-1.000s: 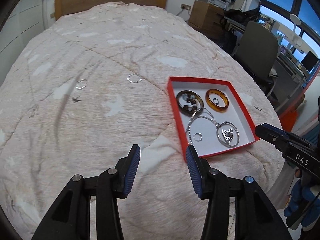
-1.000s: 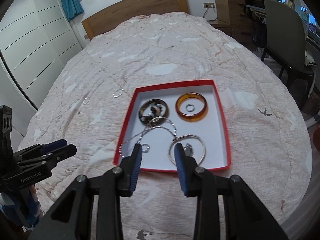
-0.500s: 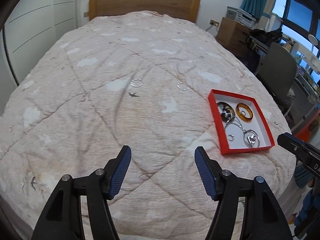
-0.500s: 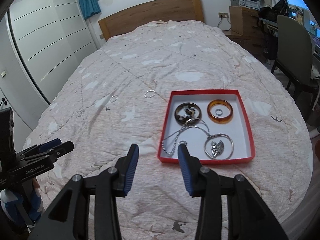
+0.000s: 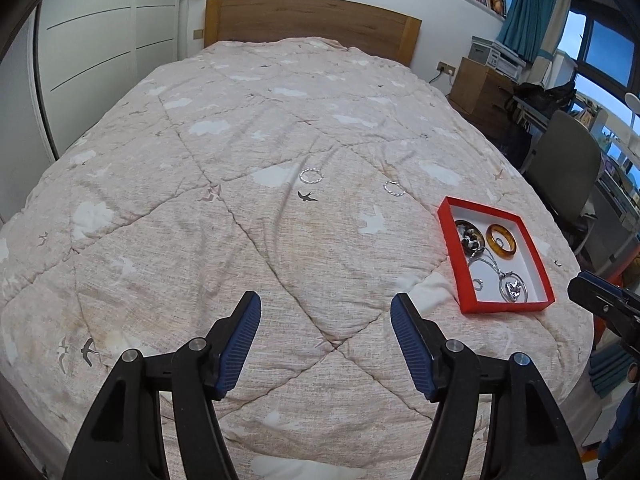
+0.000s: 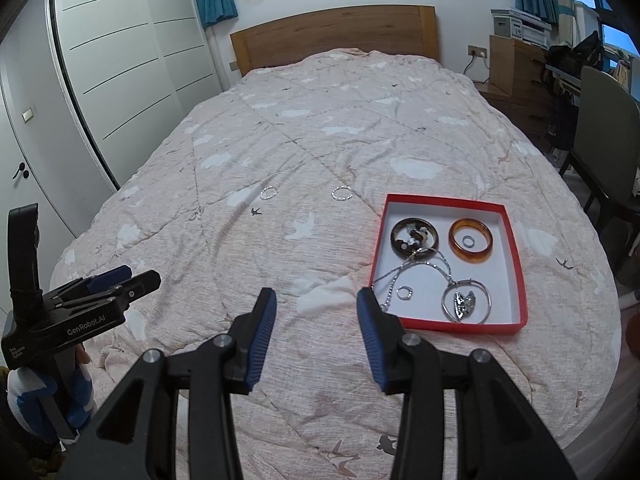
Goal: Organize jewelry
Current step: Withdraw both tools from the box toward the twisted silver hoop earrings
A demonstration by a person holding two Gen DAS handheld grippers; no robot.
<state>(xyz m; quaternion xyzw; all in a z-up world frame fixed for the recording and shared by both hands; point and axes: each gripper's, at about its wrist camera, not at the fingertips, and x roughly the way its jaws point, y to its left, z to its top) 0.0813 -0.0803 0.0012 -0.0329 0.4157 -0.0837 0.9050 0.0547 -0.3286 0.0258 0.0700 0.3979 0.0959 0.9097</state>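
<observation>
Both grippers have pulled back from the red tray (image 6: pixel 514 268), jaws spread and empty, so the left gripper (image 5: pixel 326 328) should descend squarely over the far twisted ring (image 5: pixel 311 176) on the quilt (image 5: pixel 224 248).

left gripper (image 5: pixel 326 330): wide open, holding nothing, over bed's near edge | right gripper (image 6: pixel 316 318): wide open, holding nothing

Wooden headboard (image 6: pixel 336 36) behind quilted bedspread (image 5: pixel 224 240); white wardrobe (image 6: pixel 120 60) left, grey chair (image 5: pixel 568 168) right.
</observation>
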